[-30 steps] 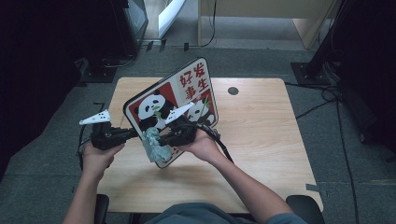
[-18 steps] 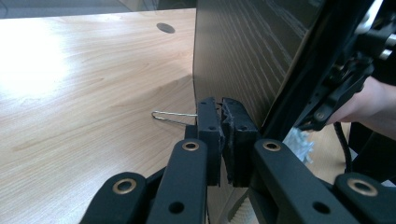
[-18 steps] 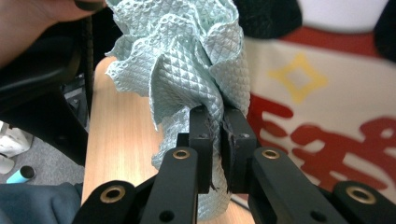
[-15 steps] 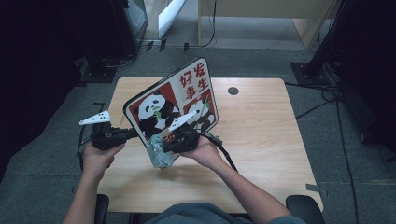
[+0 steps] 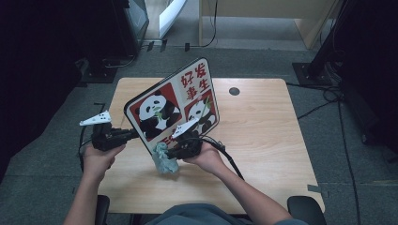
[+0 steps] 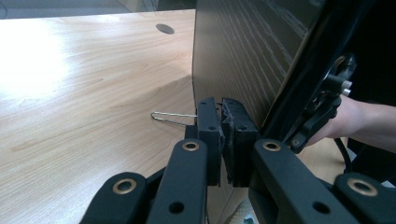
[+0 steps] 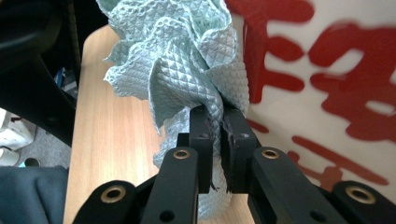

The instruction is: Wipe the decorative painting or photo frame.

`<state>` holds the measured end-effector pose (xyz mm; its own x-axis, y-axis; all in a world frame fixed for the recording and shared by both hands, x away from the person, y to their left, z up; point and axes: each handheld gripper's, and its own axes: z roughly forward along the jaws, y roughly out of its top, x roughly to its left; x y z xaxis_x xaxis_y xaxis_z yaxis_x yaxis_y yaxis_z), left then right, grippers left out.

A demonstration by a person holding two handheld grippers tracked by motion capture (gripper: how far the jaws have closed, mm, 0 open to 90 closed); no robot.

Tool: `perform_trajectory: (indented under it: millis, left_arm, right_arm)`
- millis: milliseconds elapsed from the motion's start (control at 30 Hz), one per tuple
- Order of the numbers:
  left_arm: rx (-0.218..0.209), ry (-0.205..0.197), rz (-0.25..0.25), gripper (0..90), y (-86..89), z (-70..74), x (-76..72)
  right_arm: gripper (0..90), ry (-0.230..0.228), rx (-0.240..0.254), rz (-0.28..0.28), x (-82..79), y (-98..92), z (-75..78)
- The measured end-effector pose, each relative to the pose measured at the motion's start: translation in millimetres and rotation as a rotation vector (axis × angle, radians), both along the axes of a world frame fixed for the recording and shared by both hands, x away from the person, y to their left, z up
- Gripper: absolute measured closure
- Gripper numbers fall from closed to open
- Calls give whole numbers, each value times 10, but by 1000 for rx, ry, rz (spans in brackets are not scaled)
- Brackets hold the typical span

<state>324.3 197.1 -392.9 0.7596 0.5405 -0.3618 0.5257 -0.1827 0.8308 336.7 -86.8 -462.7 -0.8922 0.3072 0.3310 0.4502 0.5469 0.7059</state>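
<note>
A picture board [image 5: 187, 103] with two pandas and red characters stands tilted over the wooden table [image 5: 267, 136]. My left gripper [image 5: 133, 134] is shut at its lower left edge. In the left gripper view the jaws [image 6: 222, 112] are pressed together beside the board's dark back [image 6: 247, 51], and a thin wire loop [image 6: 170, 116] runs to them. My right gripper [image 5: 172, 153] is shut on a crumpled pale green cloth [image 5: 164, 161] at the board's bottom edge. In the right gripper view the cloth [image 7: 177, 60] bulges from the jaws [image 7: 219, 119] against the white and red face [image 7: 327, 70].
A round cable hole [image 5: 234, 91] lies at the table's far side, right of the board. Bare tabletop [image 6: 84, 93] spreads behind the board. Dark equipment and cables line the floor around the table. The person's right hand [image 6: 369, 121] is behind the board.
My right gripper has slid down the board's face with the cloth, from the lower picture area to the bottom edge near the table. The left gripper and board have stayed put.
</note>
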Motion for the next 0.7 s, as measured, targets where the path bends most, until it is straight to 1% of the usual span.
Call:
perform_trajectory:
  millis: [133, 267, 333, 433, 567, 633, 700]
  left_arm:
    - [0, 1, 1, 871, -1, 0, -2]
    - [0, 0, 3, 869, -2, 1, -3]
    - [1, -1, 3, 866, -2, 1, -2]
    - [1, 0, 2, 860, -4, 0, -1]
    - [6, -3, 2, 861, -7, 1, -2]
    - [5, -3, 3, 860, -5, 1, -1]
    - [4, -5, 5, 858, 0, 4, -2]
  right_arm:
    - [843, 7, -19, 1, -14, -10, -78]
    - [842, 25, -8, -5, -14, -31, -135]
    - [843, 23, -12, -5, -15, -33, -143]
    - [843, 32, -22, -7, -16, -26, -128]
    - [844, 32, -35, -6, -22, -24, -93]
    - [844, 24, -32, -6, -28, -26, -62]
    - [844, 13, -19, -5, -30, -25, -12]
